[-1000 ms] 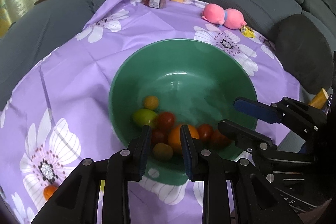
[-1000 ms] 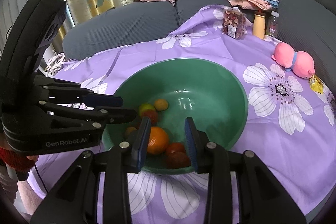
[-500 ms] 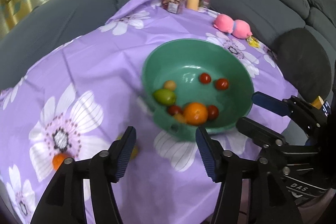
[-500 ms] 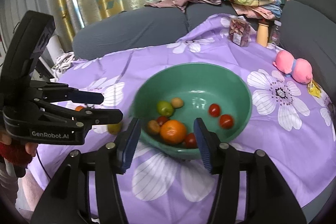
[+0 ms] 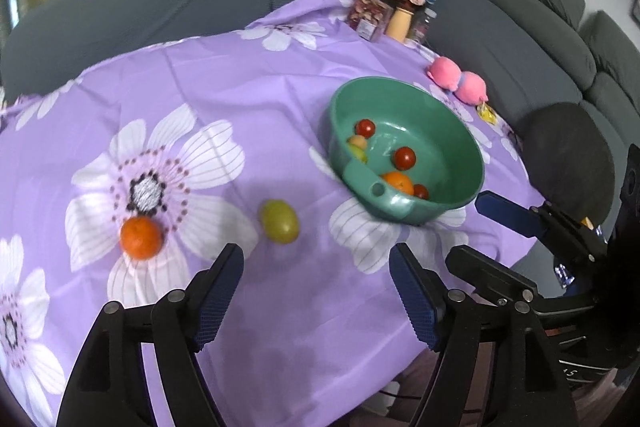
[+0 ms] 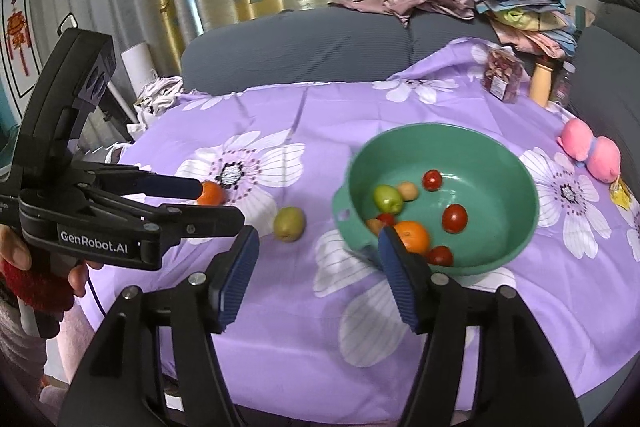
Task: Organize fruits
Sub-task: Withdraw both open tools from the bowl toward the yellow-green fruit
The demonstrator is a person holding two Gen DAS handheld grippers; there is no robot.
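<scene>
— Fruits in the green bowl [image 6: 516, 227]?
— One orange [image 6: 412, 235], four tomatoes, three small green-yellowish ones. Outside: one orange [image 5: 141, 237], one green fruit [image 5: 279, 220].
— Grippers?
— Left gripper [image 5: 316, 297] and right gripper [image 6: 316, 277] opening, nothing between.

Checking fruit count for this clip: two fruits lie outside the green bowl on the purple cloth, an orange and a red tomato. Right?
Not quite. Beside the orange lies a yellow-green fruit, not a red tomato; the left wrist view shows both on the purple cloth, outside the green bowl.
</scene>
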